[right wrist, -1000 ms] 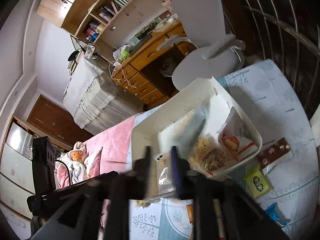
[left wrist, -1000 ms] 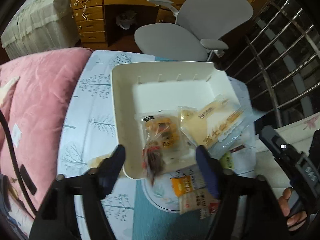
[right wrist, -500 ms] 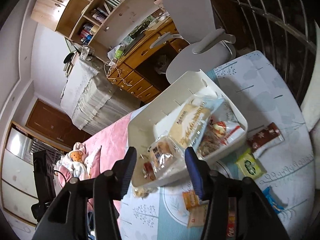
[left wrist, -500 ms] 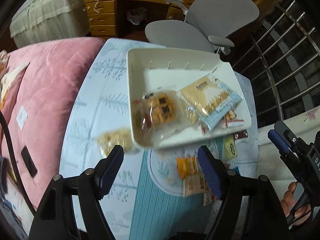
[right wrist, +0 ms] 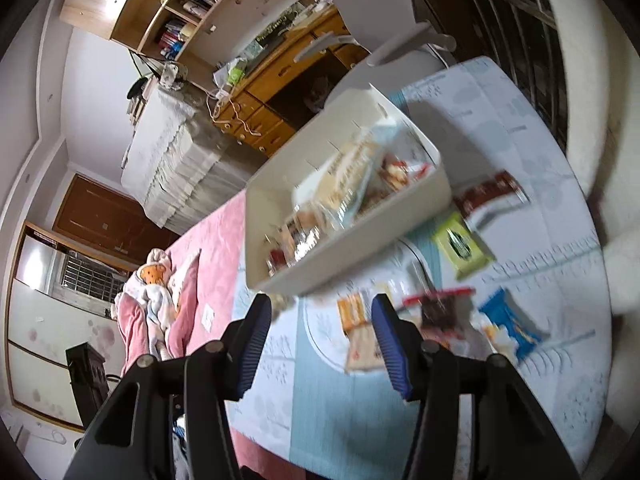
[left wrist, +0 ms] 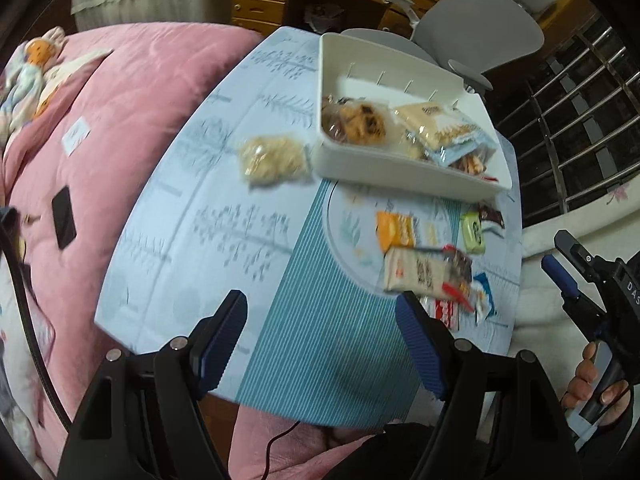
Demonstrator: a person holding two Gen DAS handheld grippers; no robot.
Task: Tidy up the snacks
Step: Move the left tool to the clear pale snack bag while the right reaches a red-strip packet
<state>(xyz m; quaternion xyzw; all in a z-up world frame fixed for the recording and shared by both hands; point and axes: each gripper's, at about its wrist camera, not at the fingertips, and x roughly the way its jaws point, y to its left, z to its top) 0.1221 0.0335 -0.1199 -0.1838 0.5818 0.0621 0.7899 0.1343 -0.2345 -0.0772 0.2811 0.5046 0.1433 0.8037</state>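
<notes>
Left gripper jaws apart, nothing between them, over the blue cloth. Clear pastry bag lies just left of the white bin; loose snack packets sit below it. Right gripper jaws apart, empty.

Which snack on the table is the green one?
The small green packet beside the white bin's corner, next to the brown wrapper. The other loose packets are orange, beige, blue or brown.

Home bedroom: pink quilt, wooden desk, bookshelf, office chair.
</notes>
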